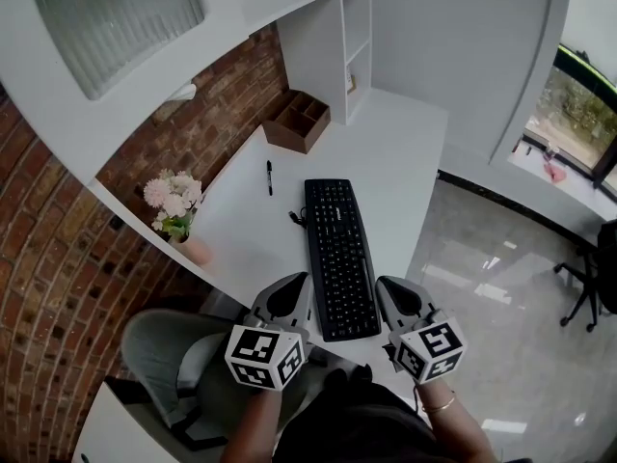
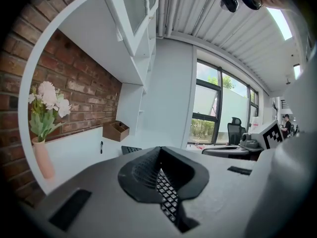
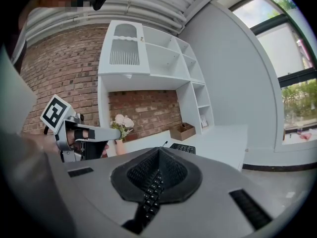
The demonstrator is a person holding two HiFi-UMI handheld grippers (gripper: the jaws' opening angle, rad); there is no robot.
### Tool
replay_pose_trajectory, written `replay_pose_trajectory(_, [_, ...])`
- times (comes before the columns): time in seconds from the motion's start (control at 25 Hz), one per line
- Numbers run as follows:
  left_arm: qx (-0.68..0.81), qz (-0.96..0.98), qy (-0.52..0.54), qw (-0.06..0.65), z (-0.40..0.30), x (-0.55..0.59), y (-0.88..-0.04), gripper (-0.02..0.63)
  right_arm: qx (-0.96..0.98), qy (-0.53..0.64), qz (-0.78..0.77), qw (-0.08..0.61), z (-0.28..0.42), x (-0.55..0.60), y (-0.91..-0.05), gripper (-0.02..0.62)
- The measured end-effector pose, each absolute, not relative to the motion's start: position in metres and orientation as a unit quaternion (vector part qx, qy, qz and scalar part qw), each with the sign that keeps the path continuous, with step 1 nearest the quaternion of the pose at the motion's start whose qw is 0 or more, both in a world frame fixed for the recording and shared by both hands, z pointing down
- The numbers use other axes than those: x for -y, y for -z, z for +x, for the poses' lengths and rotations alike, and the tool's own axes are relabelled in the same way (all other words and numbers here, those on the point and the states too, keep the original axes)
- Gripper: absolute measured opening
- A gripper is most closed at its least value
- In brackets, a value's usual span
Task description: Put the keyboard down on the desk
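A black keyboard lies flat on the white desk, its long side running away from me. My left gripper hovers by its near left corner, and my right gripper by its near right corner. Neither touches it. In the left gripper view the left gripper is shut, pads meeting with nothing between them, and the keyboard's keys show below the jaws. In the right gripper view the right gripper is likewise shut on nothing, with the keyboard's far end beyond it.
A black pen lies left of the keyboard. A brown wooden organizer stands at the back by the white shelf unit. A pink vase of flowers sits at the desk's left edge. An office chair stands on the tiled floor to the right.
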State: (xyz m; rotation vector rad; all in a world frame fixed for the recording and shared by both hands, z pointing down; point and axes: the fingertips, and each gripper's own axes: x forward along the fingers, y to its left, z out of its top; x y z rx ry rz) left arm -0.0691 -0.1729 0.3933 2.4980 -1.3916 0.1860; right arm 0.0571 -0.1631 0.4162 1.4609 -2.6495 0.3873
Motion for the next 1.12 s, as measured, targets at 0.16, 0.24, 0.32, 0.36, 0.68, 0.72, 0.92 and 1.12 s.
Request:
replay_pose_trajectory(0.16, [0.482, 0.862, -0.059, 0.142, -0.07, 0.168, -0.396, 0.009, 0.868, -0.115, 0.481, 0.047, 0.059, 0.159, -0.414, 0.005])
replay_pose_trajectory(0.24, [0.483, 0.862, -0.06, 0.141, -0.07, 0.166, -0.397, 0.009, 0.869, -0.108, 0.481, 0.048, 0.059, 0.159, -0.412, 0.005])
replay_pose_trajectory(0.32, [0.484, 0.862, -0.061, 0.14, -0.071, 0.164, -0.397, 0.009, 0.869, -0.104, 0.481, 0.049, 0.059, 0.159, -0.41, 0.005])
replay_pose_trajectory(0.36, [0.484, 0.861, -0.06, 0.141, -0.071, 0.163, -0.397, 0.009, 0.869, -0.103, 0.481, 0.048, 0.059, 0.16, -0.408, 0.005])
replay_pose_trajectory(0.68, [0.485, 0.861, -0.058, 0.142, -0.074, 0.162, -0.396, 0.009, 0.865, -0.101, 0.489, 0.046, 0.063, 0.159, -0.407, 0.005])
replay_pose_trajectory(0.72, [0.485, 0.861, -0.058, 0.143, -0.074, 0.162, -0.396, 0.009, 0.865, -0.1, 0.49, 0.047, 0.063, 0.159, -0.407, 0.005])
replay_pose_trajectory(0.92, [0.489, 0.858, -0.061, 0.147, -0.08, 0.161, -0.401, 0.009, 0.864, -0.104, 0.49, 0.055, 0.059, 0.158, -0.412, 0.005])
replay_pose_trajectory(1.12, [0.488, 0.858, -0.064, 0.149, -0.078, 0.164, -0.403, 0.009, 0.863, -0.105, 0.49, 0.057, 0.06, 0.16, -0.415, 0.005])
